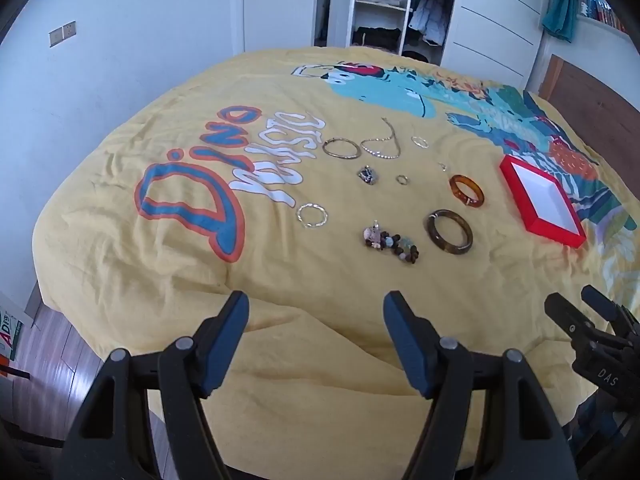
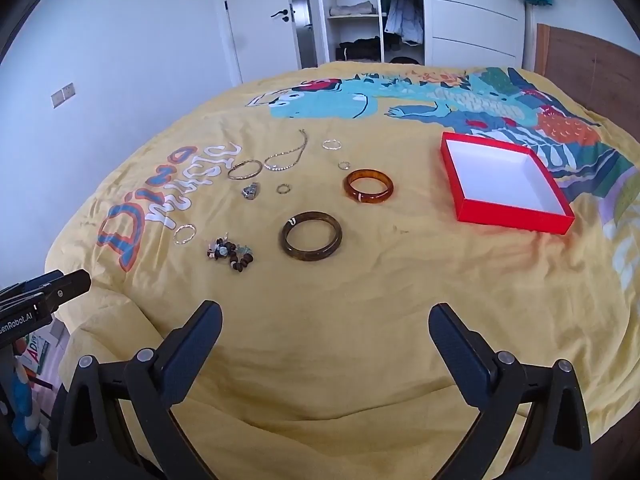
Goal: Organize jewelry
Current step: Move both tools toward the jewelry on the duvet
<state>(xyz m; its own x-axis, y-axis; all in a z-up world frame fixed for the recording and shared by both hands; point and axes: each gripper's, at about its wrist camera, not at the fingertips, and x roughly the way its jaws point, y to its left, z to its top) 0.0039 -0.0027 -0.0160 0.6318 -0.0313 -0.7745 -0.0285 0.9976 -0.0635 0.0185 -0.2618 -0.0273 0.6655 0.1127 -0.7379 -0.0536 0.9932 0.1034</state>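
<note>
Jewelry lies spread on a yellow bedspread. A dark brown bangle and an amber bangle lie nearest the empty red box with a white inside. A beaded bracelet, thin hoops, a chain necklace, small rings and a silver charm lie to the left. My left gripper and right gripper are open and empty, at the bed's near edge.
An open wardrobe and a white door stand beyond the bed. A wooden headboard is at the right. Wooden floor shows at lower left.
</note>
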